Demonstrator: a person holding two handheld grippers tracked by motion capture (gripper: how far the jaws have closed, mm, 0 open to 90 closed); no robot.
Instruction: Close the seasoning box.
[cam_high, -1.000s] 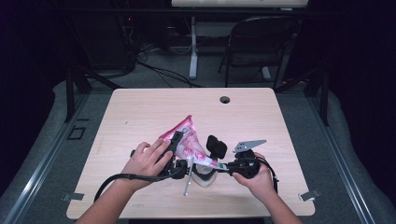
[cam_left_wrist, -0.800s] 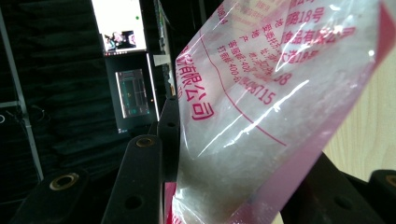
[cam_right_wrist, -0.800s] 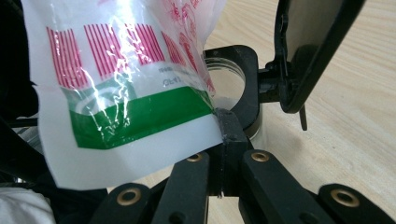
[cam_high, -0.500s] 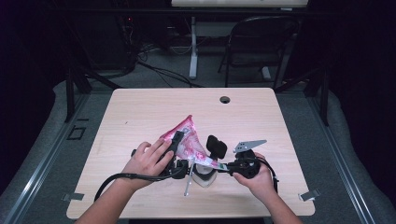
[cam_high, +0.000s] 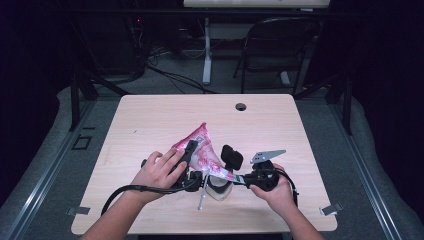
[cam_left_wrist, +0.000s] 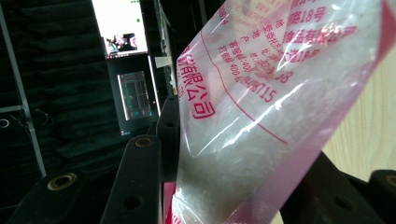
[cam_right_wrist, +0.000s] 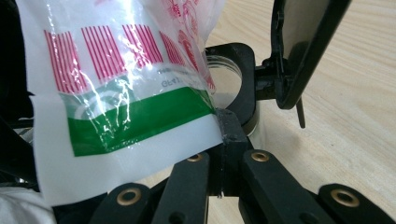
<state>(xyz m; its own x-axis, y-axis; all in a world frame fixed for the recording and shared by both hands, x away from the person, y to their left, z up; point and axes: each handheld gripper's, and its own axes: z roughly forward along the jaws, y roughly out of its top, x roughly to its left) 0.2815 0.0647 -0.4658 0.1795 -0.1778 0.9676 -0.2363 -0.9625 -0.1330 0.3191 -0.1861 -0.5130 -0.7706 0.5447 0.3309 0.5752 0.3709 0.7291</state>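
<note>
**Bag held over jar, both grippers pinching**

Left fingers (cam_left_wrist: 140, 186) are clamped on the bag (cam_high: 200, 150) at its lower edge; film runs up between them. Right fingers (cam_right_wrist: 224, 140) are closed on the bag's white-and-green corner. So two pinch points, bag stretched between them and tilted, upper corner pointing away from the person. My read: it's angled to pour down into the jar (cam_high: 218, 189) sitting just below, near the desk's (cam_high: 150, 115) front edge.

Bag: thin crinkly clear plastic, pink-red print and stripes, a green band, whitish granular contents visible through the film. Soft, shape set by the grip alone.

Jar: small, round, clear, in a black ring holder with a hinged black lid (cam_right_wrist: 303, 46) standing open. A thin stick (cam_high: 201, 196) lies beside it.

Desk: pale wood laminate, cable hole (cam_high: 241, 106) at the far edge.
</note>
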